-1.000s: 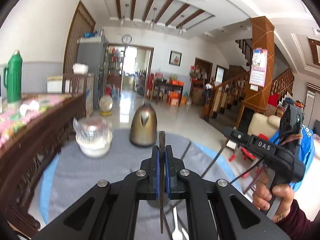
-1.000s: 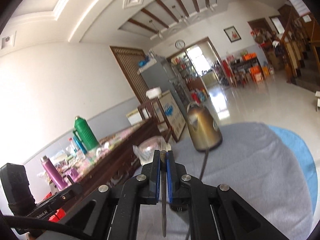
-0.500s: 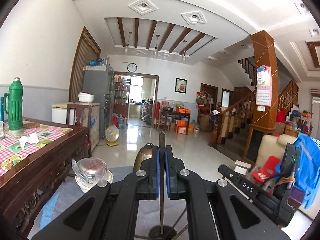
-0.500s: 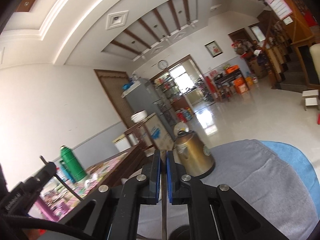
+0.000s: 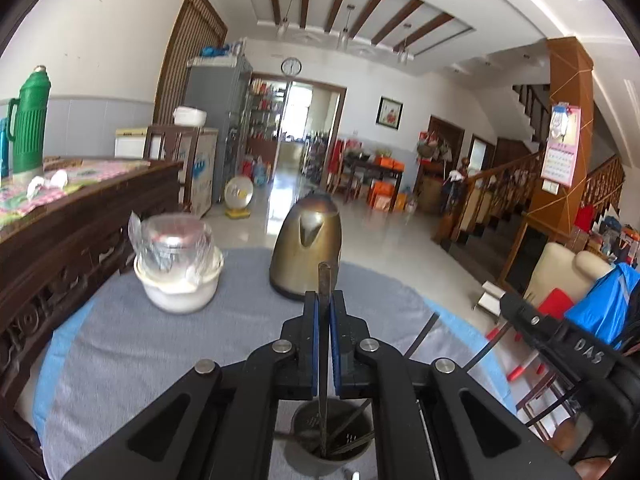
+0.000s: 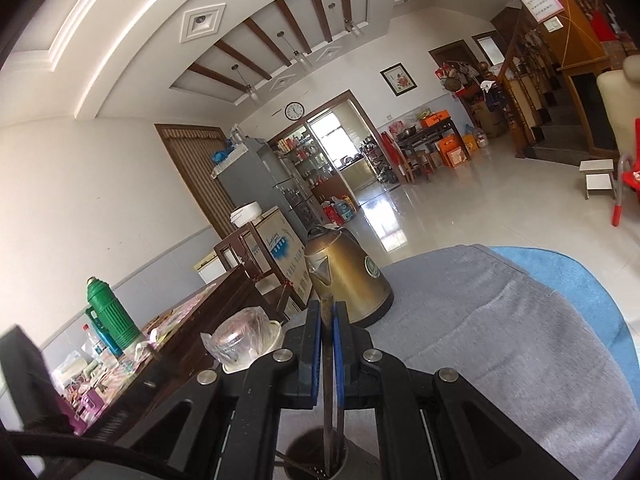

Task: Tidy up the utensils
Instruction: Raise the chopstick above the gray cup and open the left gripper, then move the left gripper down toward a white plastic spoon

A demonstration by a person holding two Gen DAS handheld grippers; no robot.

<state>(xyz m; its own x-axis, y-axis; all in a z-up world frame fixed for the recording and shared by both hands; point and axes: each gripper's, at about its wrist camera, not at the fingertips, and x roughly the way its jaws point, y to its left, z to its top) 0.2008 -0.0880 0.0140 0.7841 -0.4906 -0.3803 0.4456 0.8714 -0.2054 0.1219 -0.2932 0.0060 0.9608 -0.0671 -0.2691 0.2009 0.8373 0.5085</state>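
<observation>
My left gripper is shut on a thin dark metal utensil that stands upright between its blue pads. The utensil's lower end reaches down into a round grey utensil holder right below the jaws, where other utensils lean. My right gripper is likewise shut on a dark upright utensil, whose lower end dips into the same holder. The right gripper's body shows at the right of the left wrist view.
A brass-coloured kettle and a white bowl with a plastic-wrapped lid stand at the far side of the grey-clothed round table. A dark wooden sideboard with a green thermos runs along the left.
Both grippers have sunk toward the table with their utensils still gripped. The holder now lies directly under both jaws, and the utensils' lower ends enter it.
</observation>
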